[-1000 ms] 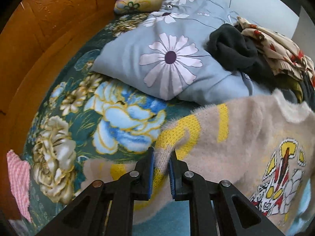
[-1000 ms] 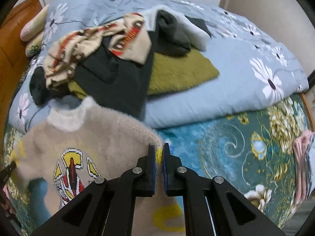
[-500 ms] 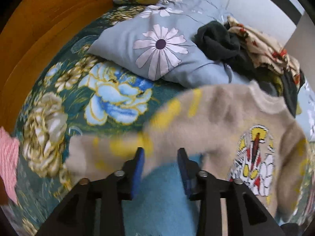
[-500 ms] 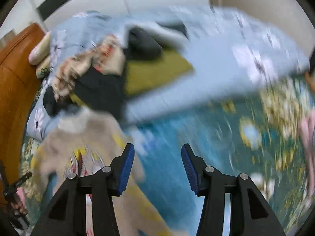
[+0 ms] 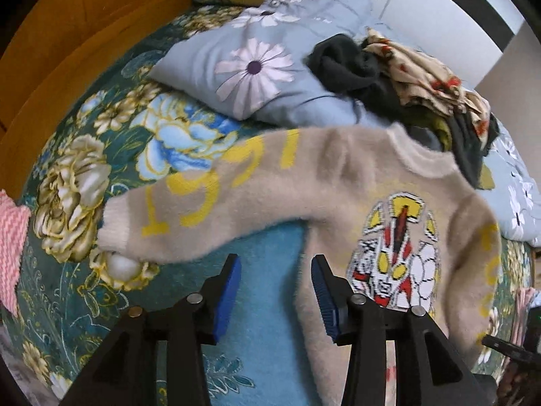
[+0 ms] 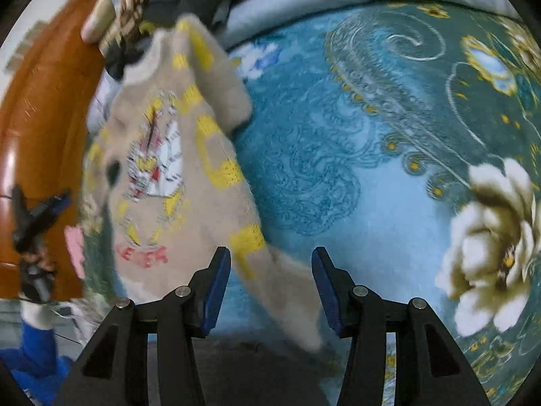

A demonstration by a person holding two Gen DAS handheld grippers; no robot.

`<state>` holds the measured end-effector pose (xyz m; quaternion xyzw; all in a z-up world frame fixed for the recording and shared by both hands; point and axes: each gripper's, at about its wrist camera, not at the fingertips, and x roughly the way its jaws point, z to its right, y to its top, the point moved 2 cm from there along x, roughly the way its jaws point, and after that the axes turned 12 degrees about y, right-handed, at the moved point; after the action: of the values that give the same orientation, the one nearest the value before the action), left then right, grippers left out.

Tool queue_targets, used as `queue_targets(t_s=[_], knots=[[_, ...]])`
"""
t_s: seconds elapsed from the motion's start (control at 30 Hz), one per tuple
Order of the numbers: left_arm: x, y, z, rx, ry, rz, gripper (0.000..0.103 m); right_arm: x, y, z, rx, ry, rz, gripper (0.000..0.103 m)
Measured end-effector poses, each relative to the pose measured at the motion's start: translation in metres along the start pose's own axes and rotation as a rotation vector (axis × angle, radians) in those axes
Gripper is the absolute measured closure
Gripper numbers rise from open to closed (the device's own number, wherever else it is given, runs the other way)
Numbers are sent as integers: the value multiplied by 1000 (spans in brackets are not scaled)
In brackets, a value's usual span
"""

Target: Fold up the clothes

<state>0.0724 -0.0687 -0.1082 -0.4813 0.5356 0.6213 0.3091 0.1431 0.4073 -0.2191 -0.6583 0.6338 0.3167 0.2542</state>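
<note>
Left-wrist view: beige sweater (image 5: 355, 203) lying face-up on the bed (image 5: 101, 142), sleeve extending toward frame left, collar pointing to upper right. Left tool (image 5: 275, 291) and right tool (image 6: 270, 287) both gaping, gripping nothing.

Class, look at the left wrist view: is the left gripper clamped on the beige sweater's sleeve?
No, the left gripper is open over the blanket, and the beige sweater lies free.

Sweater (image 5: 341, 186): fuzzy knit, matt. Bedspread (image 5: 263, 321): plush printed cloth. Headboard (image 5: 67, 27): glossy wood. Gripper pads (image 5: 230, 291): ribbed blue plastic.
</note>
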Motion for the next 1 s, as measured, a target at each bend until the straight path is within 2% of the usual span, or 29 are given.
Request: queue_targets(t_s=[0.03, 0.07, 0.13, 0.27, 0.33, 0.43, 0.57, 0.67, 0.8, 0.83, 0.87, 0.93, 1.0], knots=[[-4, -1, 2, 8, 1, 6, 52, 6, 1, -1, -4, -17, -16, 54], [-7, -1, 3, 19, 5, 13, 51, 9, 0, -1, -10, -20, -24, 71], [-10, -3, 3, 29, 20, 18, 50, 10, 0, -6, -54, -30, -27, 94], [-6, -7, -2, 12, 49, -7, 50, -9, 11, -8, -144, -135, 0, 96], [-4, -10, -3, 3, 60, -21, 50, -31, 28, 5, -124, -234, 50, 96], [1, -15, -4, -5, 75, -43, 50, -60, 60, 29, -62, -441, 116, 96], [2, -16, -8, -13, 98, -48, 50, -88, 95, 56, 65, -500, 204, 96], [2, -14, -20, -41, 118, -45, 50, -80, 114, 63, 113, -535, 218, 96], [9, -15, -54, -157, 132, -57, 49, -69, 124, 58, 98, -563, 216, 95], [12, -17, -64, -202, 126, -61, 49, -68, 124, 56, 89, -566, 218, 90], [18, -20, -80, -276, 118, -71, 49, -69, 123, 52, 76, -568, 229, 72], [30, -27, -107, -392, 109, -93, 49, -81, 115, 42, 58, -581, 293, 50], [41, -34, -129, -487, 99, -105, 49, -92, 106, 31, 43, -587, 352, 49]])
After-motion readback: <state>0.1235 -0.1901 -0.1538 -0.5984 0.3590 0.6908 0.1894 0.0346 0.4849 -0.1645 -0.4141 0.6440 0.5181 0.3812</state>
